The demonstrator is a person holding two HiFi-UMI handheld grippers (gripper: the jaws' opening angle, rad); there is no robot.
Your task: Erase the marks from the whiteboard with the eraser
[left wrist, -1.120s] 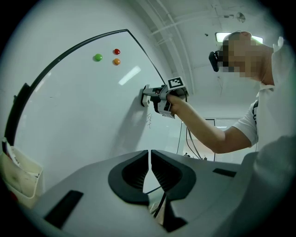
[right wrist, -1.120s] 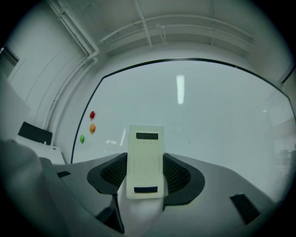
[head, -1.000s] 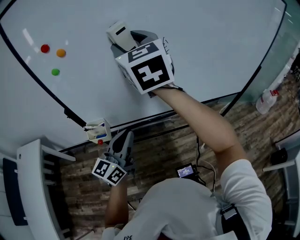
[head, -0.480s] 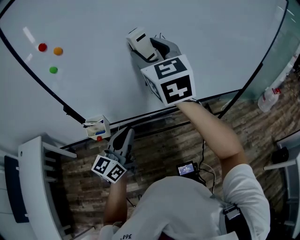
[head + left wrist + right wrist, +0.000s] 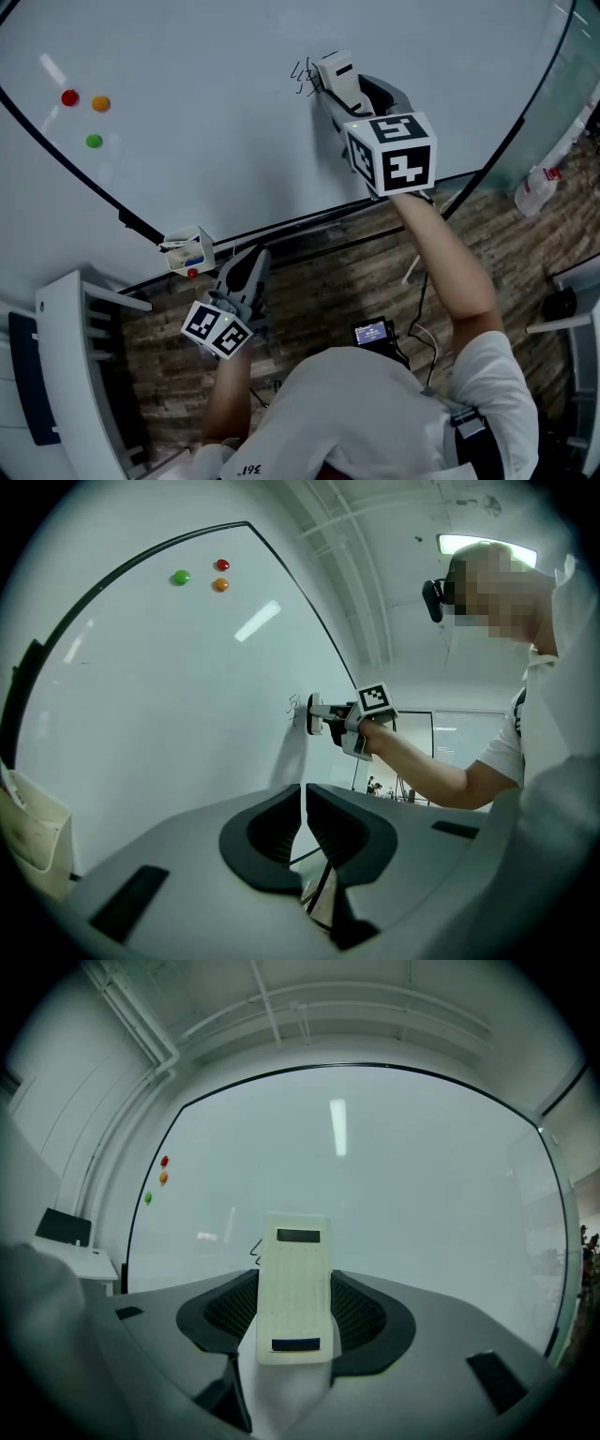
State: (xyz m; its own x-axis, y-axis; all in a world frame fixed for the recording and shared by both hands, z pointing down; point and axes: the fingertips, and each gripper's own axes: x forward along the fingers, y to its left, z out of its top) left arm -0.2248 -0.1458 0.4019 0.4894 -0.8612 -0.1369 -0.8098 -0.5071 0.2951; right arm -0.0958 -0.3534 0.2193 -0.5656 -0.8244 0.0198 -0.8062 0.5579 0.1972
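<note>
The right gripper (image 5: 354,97) has its two jaws squeezed tight on the eraser (image 5: 336,75). The eraser is a flat, cream block with round corners and two dark strips on its back. Its soft side is pressed flat on the whiteboard (image 5: 216,122), near the middle of the board and above its bottom edge. The whiteboard is smooth and shiny, with a thin black frame. Some thin black scribbled marks (image 5: 302,77) sit just beside the eraser's left side. I cannot tell if the eraser touches them. Three small round magnets sit close together near the left edge of the board: a red one (image 5: 69,97), an orange one (image 5: 100,104) and a green one (image 5: 94,141). A little white box (image 5: 186,251) hangs at the bottom edge, toward the left corner. It has something red and blue in it, maybe pens, but it is too small to tell. The left gripper (image 5: 246,272) is smooth and grey. Its jaws are closed together with nothing between them. It hangs low, under the board's bottom edge, over the brown wood-plank floor (image 5: 356,281).
</note>
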